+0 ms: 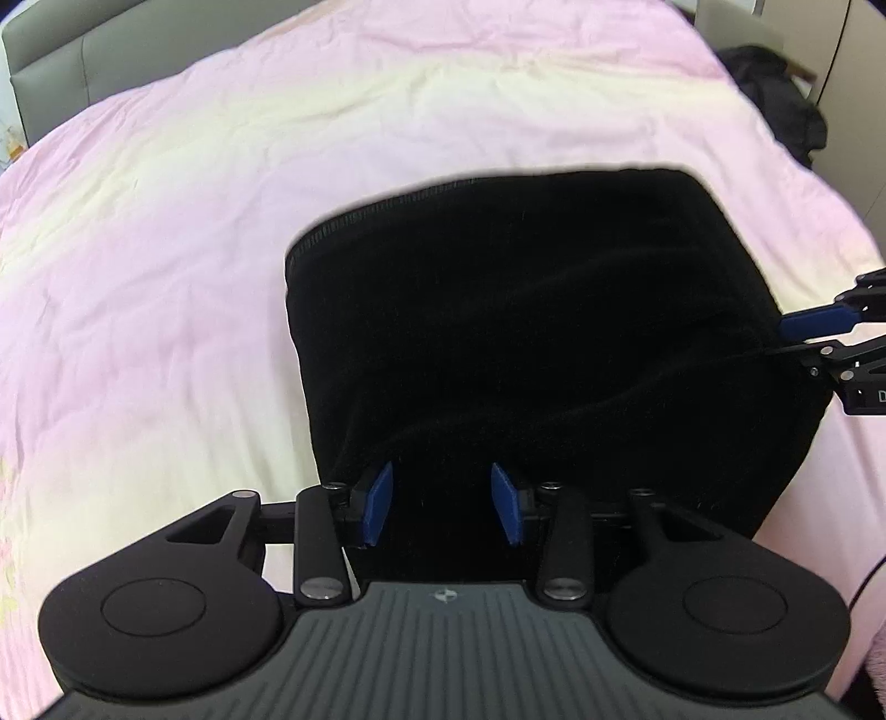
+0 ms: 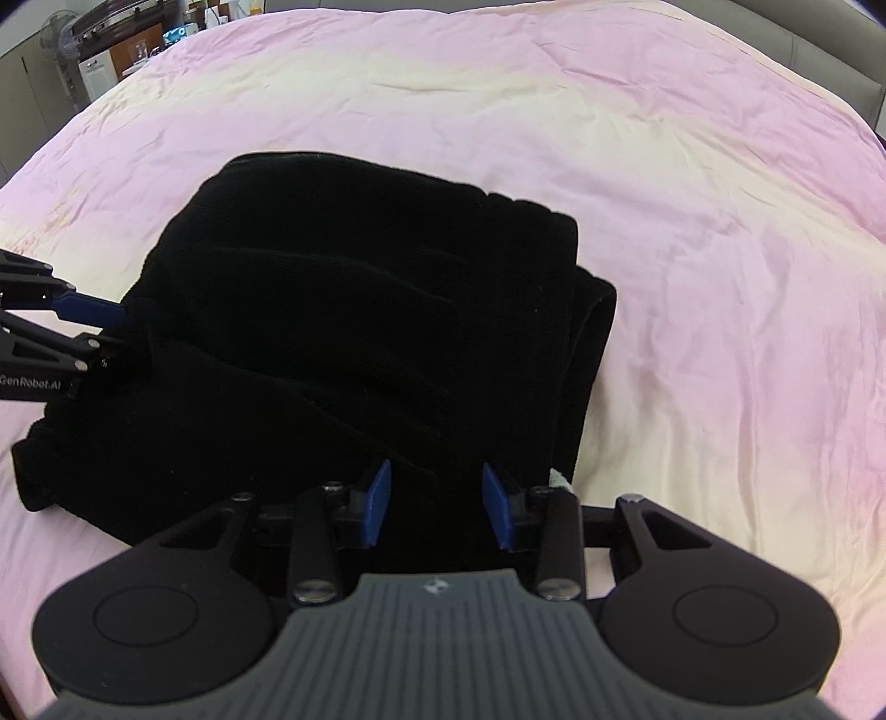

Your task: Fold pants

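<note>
Both grippers are hovering at the folded black pants lying on my pink bed; left gripper and right gripper are standing part-open, cloth between the fingers, grip unclear.

The pants are a flat black mass in both views, so their layers and folds can hardly be told apart, and whether the left gripper or the right gripper pinches cloth between its blue pads cannot be read against the black. The near edge of the pants lies hidden under each gripper body. A dark heap at the bed's far corner is too blurred to identify, and the shelf clutter in the right wrist view is too small to make out.
</note>
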`<state>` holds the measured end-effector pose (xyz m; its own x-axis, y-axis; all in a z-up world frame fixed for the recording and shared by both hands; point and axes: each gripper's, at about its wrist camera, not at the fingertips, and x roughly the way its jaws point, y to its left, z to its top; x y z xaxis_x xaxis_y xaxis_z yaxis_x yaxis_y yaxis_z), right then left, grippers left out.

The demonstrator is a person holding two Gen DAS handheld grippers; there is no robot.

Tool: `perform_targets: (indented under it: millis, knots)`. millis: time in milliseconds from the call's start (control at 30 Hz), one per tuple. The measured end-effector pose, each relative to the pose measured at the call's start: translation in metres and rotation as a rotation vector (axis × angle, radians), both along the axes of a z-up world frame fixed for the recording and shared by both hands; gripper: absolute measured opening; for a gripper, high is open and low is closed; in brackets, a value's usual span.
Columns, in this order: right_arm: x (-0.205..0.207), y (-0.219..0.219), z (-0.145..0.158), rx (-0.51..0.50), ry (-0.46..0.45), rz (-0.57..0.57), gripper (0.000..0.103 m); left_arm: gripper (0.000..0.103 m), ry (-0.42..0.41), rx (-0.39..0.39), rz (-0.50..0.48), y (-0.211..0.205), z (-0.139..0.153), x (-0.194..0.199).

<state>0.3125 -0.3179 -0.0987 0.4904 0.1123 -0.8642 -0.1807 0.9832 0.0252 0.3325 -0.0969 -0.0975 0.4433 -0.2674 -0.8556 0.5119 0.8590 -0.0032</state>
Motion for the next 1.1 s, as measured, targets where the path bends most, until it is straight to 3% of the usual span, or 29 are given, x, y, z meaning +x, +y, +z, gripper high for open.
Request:
perform_targets:
  millis: [100,267,533,700,767,800,833,867,1100]
  knots:
    - [0.008,-0.005,0.019,0.005,-0.053,-0.008,0.034,0.045,-0.072,-0.015,0.022,0.007,0.016,0.016]
    - [0.045,-0.011,0.023,-0.018,-0.085,-0.053,0.029,0.042,-0.088,-0.025,0.086,0.005,0.013,0.058]
    - [0.086,-0.036,-0.023,0.076,0.013,-0.168,0.03,0.039,0.034,-0.11,0.18,0.006,-0.022,0.106]
    - [0.092,-0.049,-0.028,0.159,0.043,-0.214,0.031,0.04,0.057,-0.106,0.182,0.008,-0.011,0.103]
    - [0.088,-0.056,-0.021,0.198,0.048,-0.216,0.039,0.044,0.056,-0.113,0.178,0.012,-0.003,0.099]
    - [0.089,-0.062,-0.017,0.233,0.058,-0.228,0.047,0.055,0.054,-0.106,0.179,0.013,0.001,0.096]
    - [0.084,-0.068,-0.015,0.262,0.07,-0.246,0.067,0.066,0.054,-0.106,0.181,0.018,0.005,0.091]
    - [0.081,-0.072,-0.015,0.293,0.083,-0.258,0.074,0.069,0.068,-0.119,0.178,0.022,0.007,0.088]
    - [0.046,-0.095,-0.032,0.424,0.196,-0.293,0.074,0.077,0.265,-0.19,0.174,0.05,-0.004,0.068]
